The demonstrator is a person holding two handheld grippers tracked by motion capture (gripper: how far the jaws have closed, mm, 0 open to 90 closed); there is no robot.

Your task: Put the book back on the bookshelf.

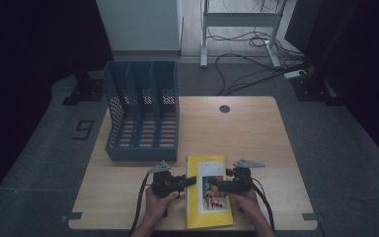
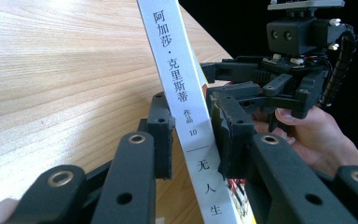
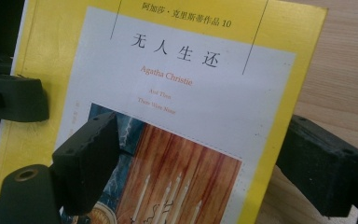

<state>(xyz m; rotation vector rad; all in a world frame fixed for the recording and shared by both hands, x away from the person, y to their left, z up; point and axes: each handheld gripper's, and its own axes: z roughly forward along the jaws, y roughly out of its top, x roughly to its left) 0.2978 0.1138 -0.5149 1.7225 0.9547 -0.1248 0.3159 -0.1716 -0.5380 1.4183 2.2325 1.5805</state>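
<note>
– While waiting at the back left of the table (image 1: pixel 246 133), anything in the rack (image 1: pixel 140 148)?
– Nothing. Three slots, all bare, open ends turned toward the front. Probably meant for the book (image 1: pixel 209 212).
– And where to look for the book?
– Front middle of the table, just right of the rack's front corner, between both grippers.
– State of the left gripper (image 1: pixel 191 180)?
– Closed narrow on the spine (image 2: pixel 186 107), one jaw against each face as far as can be judged.
– Why pinch there?
– Likely the stiffest part; seems to tip that edge up off the wood, ready for standing upright.
– Now the right gripper (image 1: pixel 216 184)?
– Spread wide, clamping nothing. One jaw over the cover (image 3: pixel 186 107), the other past the outer edge, above bare wood.
– Why hang there?
– Probably to stop any sliding, or to take a second grip before lifting toward a slot.
</note>
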